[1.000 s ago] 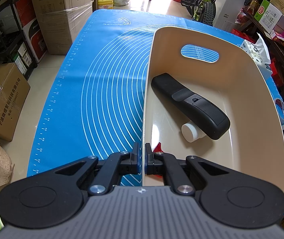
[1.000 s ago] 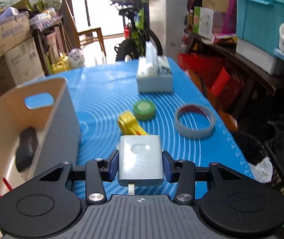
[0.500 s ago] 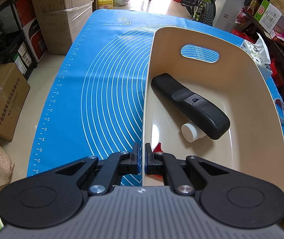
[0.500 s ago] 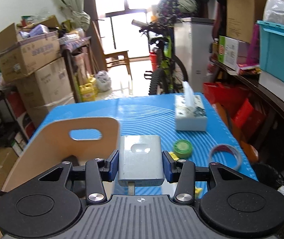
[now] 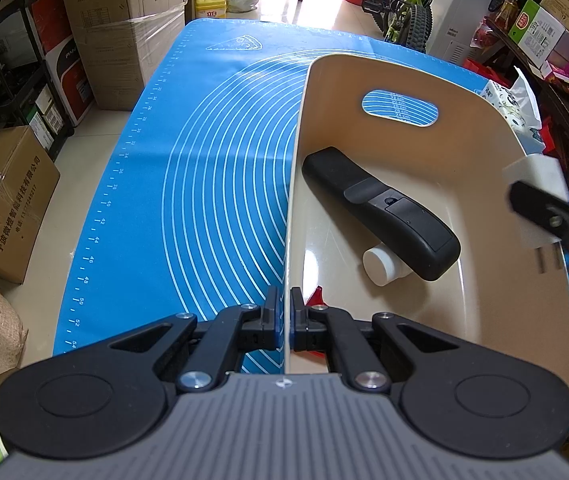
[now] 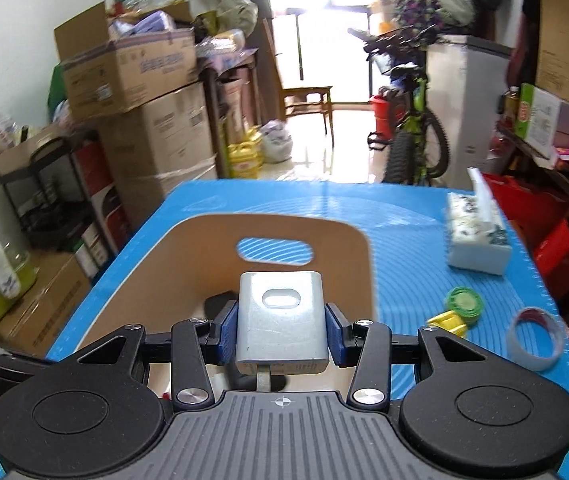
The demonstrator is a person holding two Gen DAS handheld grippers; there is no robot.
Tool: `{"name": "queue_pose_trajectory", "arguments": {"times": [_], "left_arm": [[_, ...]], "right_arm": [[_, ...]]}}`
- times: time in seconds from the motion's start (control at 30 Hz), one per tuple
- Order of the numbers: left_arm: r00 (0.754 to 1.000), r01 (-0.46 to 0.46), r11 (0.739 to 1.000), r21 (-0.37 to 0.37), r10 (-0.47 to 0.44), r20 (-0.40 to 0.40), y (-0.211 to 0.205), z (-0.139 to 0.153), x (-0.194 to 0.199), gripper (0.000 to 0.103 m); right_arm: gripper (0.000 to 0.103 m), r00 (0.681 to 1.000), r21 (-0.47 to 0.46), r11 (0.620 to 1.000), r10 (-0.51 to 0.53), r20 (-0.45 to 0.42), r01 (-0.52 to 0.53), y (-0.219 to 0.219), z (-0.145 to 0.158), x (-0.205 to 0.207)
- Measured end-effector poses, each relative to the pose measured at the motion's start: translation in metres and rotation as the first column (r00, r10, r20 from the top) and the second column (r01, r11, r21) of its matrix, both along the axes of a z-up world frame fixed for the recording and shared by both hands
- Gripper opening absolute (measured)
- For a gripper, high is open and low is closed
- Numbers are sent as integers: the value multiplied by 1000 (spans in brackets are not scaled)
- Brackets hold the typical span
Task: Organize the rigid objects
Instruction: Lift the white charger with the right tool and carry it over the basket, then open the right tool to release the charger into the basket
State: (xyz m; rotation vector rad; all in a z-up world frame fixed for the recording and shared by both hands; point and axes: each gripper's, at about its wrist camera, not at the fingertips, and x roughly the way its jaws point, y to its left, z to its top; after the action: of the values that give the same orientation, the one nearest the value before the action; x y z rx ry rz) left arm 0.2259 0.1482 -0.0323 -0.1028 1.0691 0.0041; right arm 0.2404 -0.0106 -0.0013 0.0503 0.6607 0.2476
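1. Now the right gripper (image 6: 282,334) has its jaws pinching a white charger (image 6: 282,320) by its two sides, prongs toward the camera.
2. A second ago that charger hung over the open mat beside the bin; now it sits above the bin's right-hand rim, so the carry looks nearly done and the drop is likely next.
3. The left gripper (image 5: 287,322) has not shifted: its jaws are pressed together on the bin's (image 5: 496,312) left wall, steadying it.
4. Inside the bin lie a black remote (image 5: 380,218), a white bottle (image 5: 382,266) tucked under the remote's near end, and something red at the near wall, mostly hidden.
5. The remote crosses much of the bin floor, so the charger may land on it rather than flat.
6. To the right of the bin, on the blue mat (image 6: 412,216) covering the tabletop, wait a green cap (image 6: 464,302), a yellow piece (image 6: 446,322) touching it, and a tape roll (image 6: 536,338); a tissue box (image 6: 478,240) stands beyond them.
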Motion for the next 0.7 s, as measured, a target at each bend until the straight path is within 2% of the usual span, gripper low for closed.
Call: {"name": "queue_pose_trajectory", "arguments": {"times": [0.4, 0.6, 0.7], "left_arm": [[1000, 2, 1000, 1, -2, 1, 0, 0, 0, 6], [1000, 2, 1000, 3, -2, 1, -1, 0, -1, 6], [1000, 2, 1000, 3, -2, 1, 0, 0, -1, 6]], "right_arm": [[51, 985, -35, 995, 92, -143, -98, 35, -30, 9], [50, 958, -42, 984, 156, -240, -171, 47, -46, 12], [50, 950, -35, 981, 175, -260, -190, 48, -49, 13]]}}
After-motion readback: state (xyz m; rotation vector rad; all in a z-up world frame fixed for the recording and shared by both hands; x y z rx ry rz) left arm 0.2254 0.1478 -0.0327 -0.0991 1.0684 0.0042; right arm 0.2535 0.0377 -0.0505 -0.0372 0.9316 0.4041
